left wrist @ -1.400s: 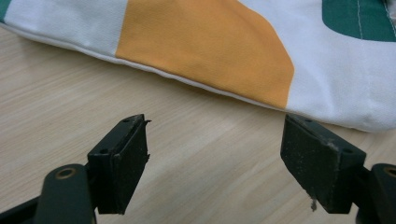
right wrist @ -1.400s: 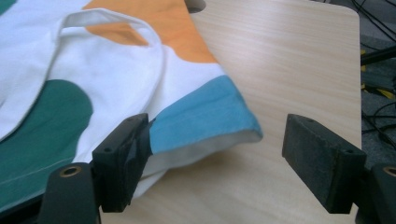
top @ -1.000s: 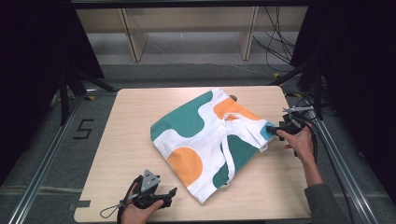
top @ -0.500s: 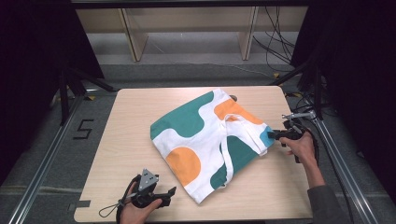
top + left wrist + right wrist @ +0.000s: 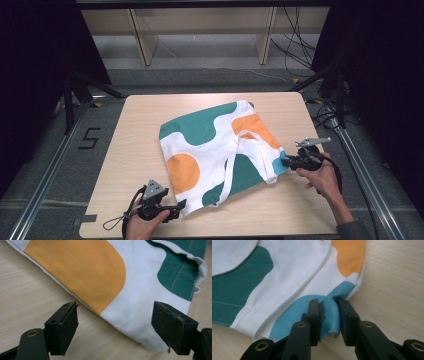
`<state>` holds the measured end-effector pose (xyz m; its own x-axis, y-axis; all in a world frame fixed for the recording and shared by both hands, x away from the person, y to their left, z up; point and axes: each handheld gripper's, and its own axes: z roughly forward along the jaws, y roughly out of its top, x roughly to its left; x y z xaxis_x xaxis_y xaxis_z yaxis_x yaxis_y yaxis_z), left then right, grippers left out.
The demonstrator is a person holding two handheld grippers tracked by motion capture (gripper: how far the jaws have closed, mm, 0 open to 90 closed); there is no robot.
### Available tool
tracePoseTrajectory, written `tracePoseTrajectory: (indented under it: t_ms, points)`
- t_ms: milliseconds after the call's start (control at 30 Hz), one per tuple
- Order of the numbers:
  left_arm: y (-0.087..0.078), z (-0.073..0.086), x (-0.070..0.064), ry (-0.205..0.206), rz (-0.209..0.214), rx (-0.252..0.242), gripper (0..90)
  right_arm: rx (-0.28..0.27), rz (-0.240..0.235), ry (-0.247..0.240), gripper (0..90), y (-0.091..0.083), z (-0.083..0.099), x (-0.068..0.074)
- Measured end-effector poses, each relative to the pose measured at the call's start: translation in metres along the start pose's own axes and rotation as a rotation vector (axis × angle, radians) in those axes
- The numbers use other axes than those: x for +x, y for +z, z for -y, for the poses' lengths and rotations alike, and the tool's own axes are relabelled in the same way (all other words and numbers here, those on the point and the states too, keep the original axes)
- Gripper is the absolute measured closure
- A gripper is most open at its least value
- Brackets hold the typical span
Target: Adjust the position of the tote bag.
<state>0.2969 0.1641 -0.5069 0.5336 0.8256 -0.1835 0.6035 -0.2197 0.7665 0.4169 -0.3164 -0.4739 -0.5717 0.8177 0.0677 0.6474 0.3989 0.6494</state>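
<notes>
Teal, orange and white, the patterned tote bag [image 5: 220, 150] lies flat across the middle of the wooden table [image 5: 135, 145], its white straps [image 5: 240, 155] looped over the top face. Big news on the far side: the right gripper [image 5: 286, 161] has closed in since a second ago, when it hung just off the bag's right edge, and now its jaws are clamped on the light blue corner [image 5: 332, 312], the cloth bunched up and pinched between the two black pads in the right gripper view. That corner is lifted slightly off the table, so the grasp looks real, not a brush past.

Down at the near edge, the left gripper [image 5: 175, 206] has hardly stirred across the last second. Its jaws stand wide apart, and in the left gripper view they frame the bag's near white corner [image 5: 147, 340], with the orange patch [image 5: 85, 272] just beyond. One pad sits right at the tip of that corner, the other out on bare wood, nothing held between them.

So one corner is secured, one is waiting. My read is that the left gripper needs to slide forward and close on its corner next, and then both hands can lift or fold the bag. Watch the loose straps, they could drag or tangle once the cloth rises
</notes>
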Motion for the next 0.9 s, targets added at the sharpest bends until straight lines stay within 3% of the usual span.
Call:
tracePoseTrajectory:
  t_ms: [67,100,133,200,267,300,333,367,400,433,467,500,567,600,633,667,700,733,767,800,833,900]
  points:
    - [0.001,0.000,0.002,-0.003,-0.010,0.012,20.4,-0.007,-0.039,-0.038,73.4,-0.001,0.003,0.005]
    - [0.001,0.000,0.004,0.008,-0.008,0.027,20.1,0.001,-0.024,-0.036,73.4,-0.003,0.004,0.010]
    - [0.001,0.000,0.005,-0.011,-0.018,0.026,19.9,0.000,-0.014,-0.051,73.4,-0.003,0.005,0.012]
    - [0.000,0.000,0.010,-0.008,-0.012,0.027,18.6,0.008,-0.016,-0.043,73.4,-0.005,0.006,0.016]
    - [-0.001,-0.001,0.016,-0.022,-0.006,0.023,18.5,-0.016,-0.011,-0.052,73.4,-0.005,0.009,0.020]
    - [-0.002,-0.001,0.018,-0.046,-0.008,0.028,18.5,-0.035,-0.029,-0.061,73.4,-0.005,0.011,0.022]
    - [-0.003,-0.001,0.020,-0.055,-0.006,0.042,18.8,-0.062,-0.051,-0.039,73.4,-0.004,0.013,0.026]
    - [-0.002,-0.001,0.022,-0.056,-0.002,0.029,18.9,-0.037,-0.034,-0.064,73.4,-0.006,0.014,0.027]
    - [-0.001,-0.002,0.024,-0.070,0.002,0.037,19.7,-0.059,-0.044,-0.060,73.4,-0.005,0.016,0.029]
    - [0.001,-0.002,0.025,-0.080,0.004,0.024,21.6,-0.027,-0.054,-0.062,73.4,-0.008,0.016,0.032]
    - [0.001,-0.003,0.028,-0.066,0.006,0.039,23.6,-0.072,-0.084,-0.032,73.3,-0.006,0.017,0.036]
    - [0.003,-0.003,0.029,-0.076,0.006,0.050,25.9,-0.045,-0.064,-0.052,73.4,-0.008,0.018,0.037]
    - [0.006,-0.004,0.034,-0.029,-0.015,0.086,31.1,-0.045,-0.062,-0.069,73.4,-0.007,0.020,0.040]
    - [0.008,-0.004,0.035,-0.042,-0.024,0.088,35.4,-0.034,-0.048,-0.077,73.4,-0.008,0.022,0.041]
    - [0.008,-0.006,0.040,-0.007,-0.040,0.087,43.6,-0.029,-0.083,-0.040,73.4,-0.010,0.024,0.050]
    - [0.008,-0.006,0.040,-0.007,-0.040,0.087,49.4,-0.029,-0.083,-0.040,73.4,-0.010,0.024,0.050]
    - [0.009,-0.006,0.042,-0.010,-0.050,0.090,54.8,-0.030,-0.057,-0.108,73.4,-0.010,0.025,0.049]
    - [0.010,-0.006,0.043,-0.022,-0.056,0.068,60.1,-0.015,-0.064,-0.117,73.4,-0.012,0.026,0.051]
    - [0.009,-0.006,0.046,0.004,-0.055,0.079,64.6,-0.036,-0.055,-0.115,73.4,-0.009,0.027,0.053]
    - [0.011,-0.007,0.047,0.002,-0.053,0.064,64.6,-0.036,-0.055,-0.115,73.4,-0.009,0.027,0.053]
    - [0.013,-0.007,0.048,0.011,-0.061,0.051,73.9,-0.047,-0.068,-0.117,73.5,-0.009,0.029,0.060]
    - [0.017,-0.011,0.051,0.054,-0.063,0.053,76.4,-0.056,-0.073,-0.133,73.5,-0.008,0.030,0.062]
